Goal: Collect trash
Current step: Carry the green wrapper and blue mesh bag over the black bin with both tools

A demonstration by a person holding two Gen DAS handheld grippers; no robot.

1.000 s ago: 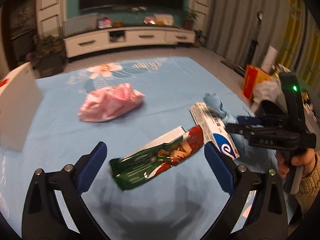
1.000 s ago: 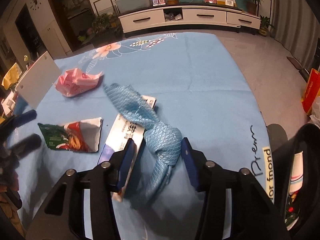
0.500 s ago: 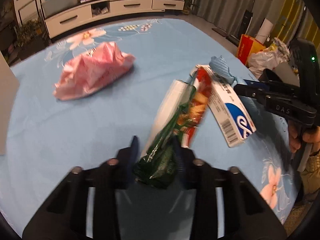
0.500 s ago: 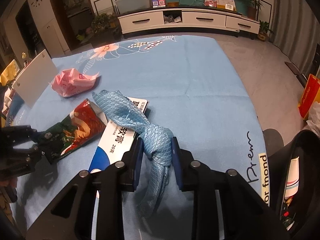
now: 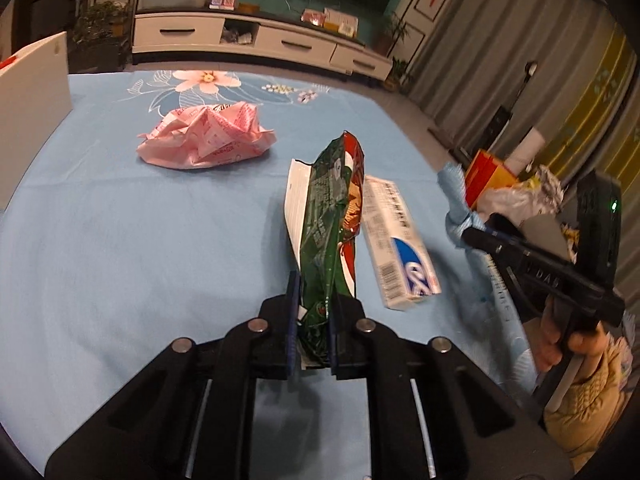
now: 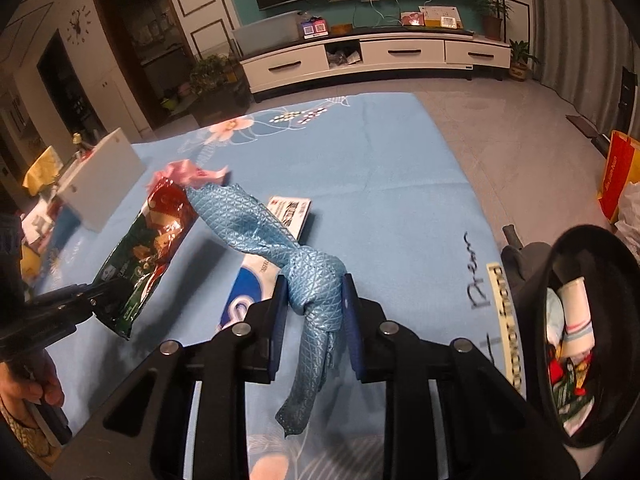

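Note:
My left gripper (image 5: 313, 316) is shut on a green and red snack wrapper (image 5: 330, 216) and holds it upright above the blue tablecloth (image 5: 120, 240); it also shows in the right wrist view (image 6: 154, 248). My right gripper (image 6: 314, 304) is shut on a knotted blue mesh cloth (image 6: 280, 248), lifted off the table. A white and blue toothpaste box (image 5: 396, 244) lies on the cloth between them. A crumpled pink wrapper (image 5: 208, 140) lies further back.
A black trash bin (image 6: 576, 360) holding several pieces of trash stands at the table's right edge. A white box (image 6: 100, 176) stands at the left edge. An orange bag (image 6: 616, 176) and plastic bags are on the floor to the right.
My left gripper closed on the snack wrapper and lifted it upright. My right gripper closed on the blue cloth and raised it off the toothpaste box.

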